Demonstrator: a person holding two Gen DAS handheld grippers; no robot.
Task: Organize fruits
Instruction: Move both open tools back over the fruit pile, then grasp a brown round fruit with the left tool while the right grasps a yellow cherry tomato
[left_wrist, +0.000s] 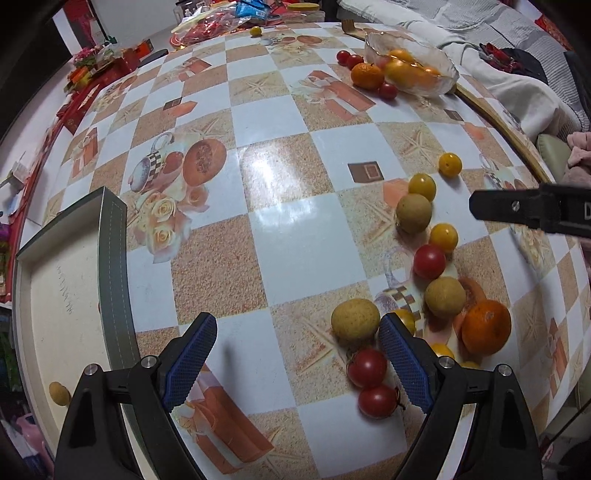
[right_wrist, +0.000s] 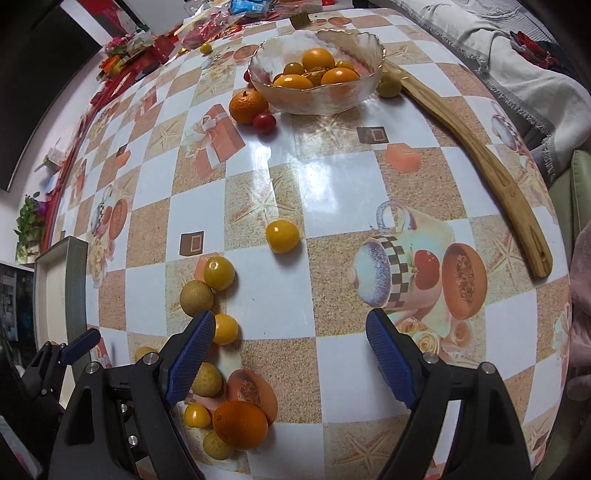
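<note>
In the left wrist view, the left gripper (left_wrist: 297, 356) hangs over the table (left_wrist: 303, 236) with its jaws spread wide and nothing between them. A tan fruit (left_wrist: 355, 319) lies just beside its right finger, and two red tomatoes (left_wrist: 367, 367) are a little below it. More fruits run in a loose line up the right side: yellow ones, another tan one, a red one and an orange (left_wrist: 485, 326). A tray (left_wrist: 112, 258) stands at the left edge, and one small tan fruit (left_wrist: 59, 393) lies in it. The glass bowl (left_wrist: 412, 68) is far away at the top, and the tip of the right gripper (left_wrist: 517, 211) comes in from the right.

In the right wrist view, the right gripper (right_wrist: 290, 354) is also spread and empty, above bare table. The scattered fruits are at its left finger, and one yellow fruit (right_wrist: 282, 236) lies alone ahead.

The risk, I think, is that the round fruits roll. A finger which comes down beside the tan fruit can push it into the tomatoes, and the two grippers are close enough to knock each other.

Only the right view shows what is inside the bowl, orange and yellow fruits, and the whole wooden stick (right_wrist: 476, 155) beside it. Only the left view shows the inside of the tray and the two red tomatoes.
</note>
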